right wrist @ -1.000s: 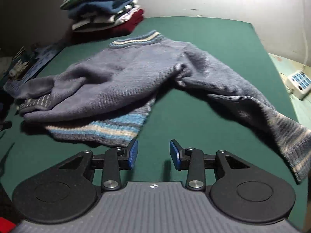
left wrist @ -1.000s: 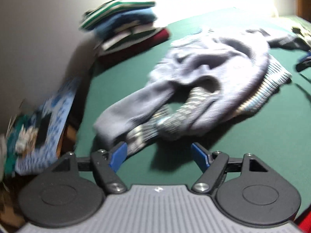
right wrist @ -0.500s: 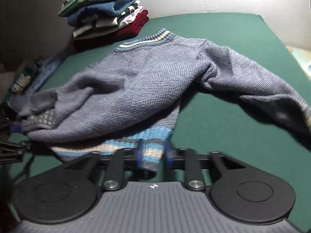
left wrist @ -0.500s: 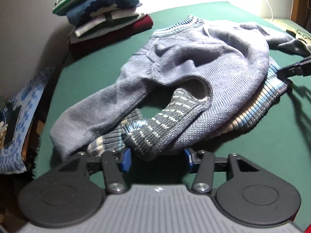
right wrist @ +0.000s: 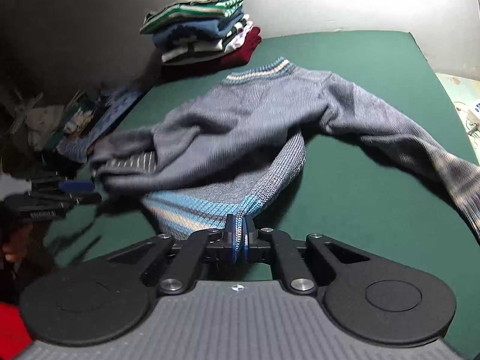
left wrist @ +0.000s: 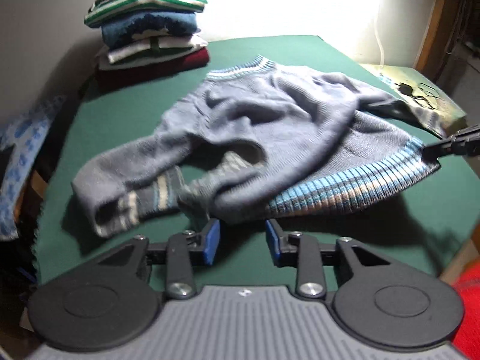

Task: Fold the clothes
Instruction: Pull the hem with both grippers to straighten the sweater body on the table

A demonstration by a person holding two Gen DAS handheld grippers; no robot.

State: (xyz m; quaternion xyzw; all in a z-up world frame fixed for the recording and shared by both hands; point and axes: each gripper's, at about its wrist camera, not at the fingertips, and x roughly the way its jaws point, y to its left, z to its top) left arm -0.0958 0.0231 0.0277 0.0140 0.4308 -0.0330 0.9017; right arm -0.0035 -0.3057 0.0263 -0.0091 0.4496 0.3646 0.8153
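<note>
We are looking at a grey-blue knitted sweater [right wrist: 240,120] lying rumpled in the middle of the green table [right wrist: 375,60], its striped collar pointing toward 12 o'clock and its striped hem [right wrist: 192,213] toward 6 o'clock. In the right wrist view one sleeve [right wrist: 405,138] is stretching out toward 3 o'clock, while the other sleeve [left wrist: 126,177] is lying doubled back at 9 o'clock, its banded cuff showing in the left wrist view.

Our right tool [right wrist: 239,234] is pinching the hem at its corner: the two blue pads are closed tight on the ribbed edge, and the fabric is rising a little from the table toward them. The same tool is showing in the left wrist view as a dark shape at 3 o'clock, touching the hem.

Our left tool [left wrist: 242,241] is standing with its pads apart and nothing between them, just beside the bunched lower edge of the sweater at 6 o'clock. We are seeing some motion blur here.

At 11 o'clock, near the wall, a stack of folded clothes [right wrist: 204,30] is sitting on the table's far corner, well apart from the sweater. At 9 o'clock, off the table's edge, a blue patterned cloth [left wrist: 24,147] is hanging amid clutter.
</note>
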